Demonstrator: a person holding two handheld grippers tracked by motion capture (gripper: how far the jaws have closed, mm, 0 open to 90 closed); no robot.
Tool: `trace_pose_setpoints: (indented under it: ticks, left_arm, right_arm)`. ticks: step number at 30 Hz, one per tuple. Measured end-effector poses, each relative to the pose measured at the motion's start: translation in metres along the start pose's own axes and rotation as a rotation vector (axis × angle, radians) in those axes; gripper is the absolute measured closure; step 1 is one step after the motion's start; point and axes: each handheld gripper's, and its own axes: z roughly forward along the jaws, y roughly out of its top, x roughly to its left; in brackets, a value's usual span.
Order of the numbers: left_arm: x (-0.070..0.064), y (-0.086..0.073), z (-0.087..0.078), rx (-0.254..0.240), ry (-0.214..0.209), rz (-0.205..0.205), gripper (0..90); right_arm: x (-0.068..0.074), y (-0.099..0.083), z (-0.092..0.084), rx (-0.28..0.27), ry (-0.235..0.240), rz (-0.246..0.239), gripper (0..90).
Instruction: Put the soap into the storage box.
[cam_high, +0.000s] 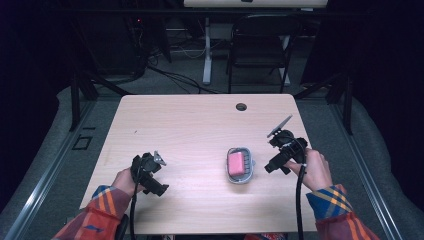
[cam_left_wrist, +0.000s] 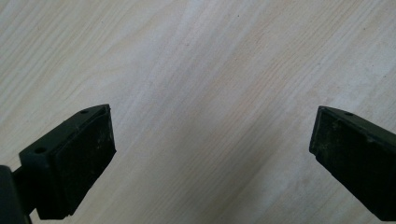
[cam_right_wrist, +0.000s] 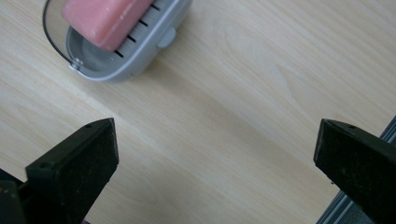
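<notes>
A pink soap bar (cam_high: 236, 163) lies in a grey soap dish (cam_high: 247, 172) near the middle right of the wooden table (cam_high: 200, 125). In the right gripper view the soap bar (cam_right_wrist: 105, 18) and its dish (cam_right_wrist: 140, 51) sit at the upper left, apart from the jaws. My right gripper (cam_high: 271, 168) is just right of the dish, open, with bare wood between its fingers (cam_right_wrist: 74, 172). My left gripper (cam_high: 161, 190) rests at the front left, open over bare table (cam_left_wrist: 210, 116), nothing between its pads (cam_left_wrist: 79, 163).
A round cable hole (cam_high: 241, 106) is near the table's far edge. A black chair (cam_high: 260, 45) and a white table leg (cam_high: 207, 55) stand beyond the table. The table's edge (cam_right_wrist: 345, 205) shows at the lower right of the right gripper view.
</notes>
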Motion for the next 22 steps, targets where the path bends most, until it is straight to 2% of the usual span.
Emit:
trace_pose_setpoints:
  ticks: [2,5,6,7,8,9,10,11,12,14,15,16,19,21,22]
  left_arm:
    - [0.0,0.0,0.0,0.001,0.001,0.002,0.1]
    - [0.0,0.0,0.0,0.001,0.0,0.001,0.1]
    - [0.0,0.0,0.001,0.001,-0.001,0.002,0.1]
    - [-0.001,0.0,0.001,-0.001,0.003,0.001,0.1]
    - [-0.001,0.0,0.001,-0.002,0.002,0.001,0.1]
    - [-0.001,0.0,0.001,-0.002,0.002,0.001,0.1]
    - [-0.001,0.0,0.001,0.0,0.003,0.002,0.1]
    - [-0.001,0.0,0.001,0.0,0.003,0.002,0.1]
    - [-0.001,0.0,0.001,0.004,0.0,0.005,0.1]
    - [-0.001,0.0,0.001,0.006,0.0,0.006,0.1]
    - [-0.001,0.0,0.001,0.006,0.0,0.006,0.1]
    - [-0.001,0.001,0.001,0.006,-0.001,0.008,0.1]
    - [-0.002,0.0,0.001,0.004,-0.005,0.008,0.1]
    - [-0.002,0.0,0.0,0.005,-0.004,0.011,0.1]
    - [-0.002,0.0,0.0,0.005,-0.004,0.011,0.0]
  right_arm:
    - [-0.004,-0.009,0.002,-0.005,0.01,0.012,0.0]
    - [-0.007,-0.017,0.004,0.006,-0.006,0.009,0.0]
    - [-0.01,-0.027,0.008,0.013,-0.011,0.016,0.0]
    - [-0.01,-0.027,0.008,0.013,-0.011,0.016,0.0]
    - [-0.012,-0.037,0.013,0.013,-0.018,0.021,0.0]
    - [-0.012,-0.037,0.013,0.013,-0.018,0.021,0.0]
    - [-0.014,-0.047,0.018,0.021,-0.026,0.013,0.0]
    - [-0.014,-0.047,0.018,0.021,-0.026,0.013,0.0]
    - [-0.014,-0.058,0.025,0.031,-0.018,0.008,0.0]
    - [-0.015,-0.067,0.035,0.056,-0.003,0.012,0.0]
    - [-0.015,-0.067,0.035,0.056,-0.003,0.012,0.0]
    - [-0.015,-0.076,0.045,0.07,0.016,0.028,0.0]
    - [-0.015,-0.082,0.053,0.08,0.042,0.039,0.5]
    - [-0.016,-0.087,0.061,0.112,0.052,0.008,0.5]
    - [-0.016,-0.087,0.061,0.112,0.052,0.008,0.5]
